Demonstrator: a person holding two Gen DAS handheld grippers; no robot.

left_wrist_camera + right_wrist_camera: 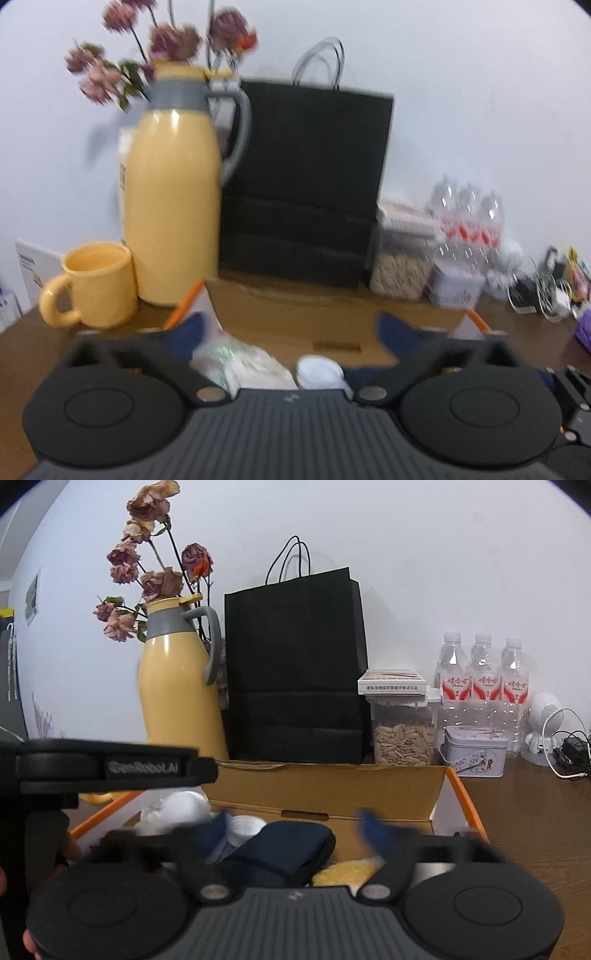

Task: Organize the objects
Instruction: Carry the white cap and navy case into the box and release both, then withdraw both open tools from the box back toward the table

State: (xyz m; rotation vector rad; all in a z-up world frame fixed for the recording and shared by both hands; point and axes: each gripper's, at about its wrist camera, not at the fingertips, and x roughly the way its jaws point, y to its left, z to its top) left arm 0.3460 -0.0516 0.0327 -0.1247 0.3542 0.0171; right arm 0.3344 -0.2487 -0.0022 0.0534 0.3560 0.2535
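An open cardboard box [325, 794] with orange edges sits on the brown table in front of me; it also shows in the left wrist view [303, 317]. In it lie a dark navy pouch [280, 849], a white cup [245, 829], white wrapped items [177, 808] and a yellow item [347, 873]. My right gripper [295, 823] is open over the box, above the pouch. My left gripper [291, 328] is open over the box, above a clear plastic packet [243, 362] and a white lid [317, 369]. The left gripper's body [103, 768] crosses the right wrist view's left side.
Behind the box stand a yellow thermos [173, 206] with dried flowers [147, 572], a yellow mug [96, 284], a black paper bag [295, 672], a seed jar [402, 734], a tin [474, 751], three water bottles [484, 679] and cables [569, 746].
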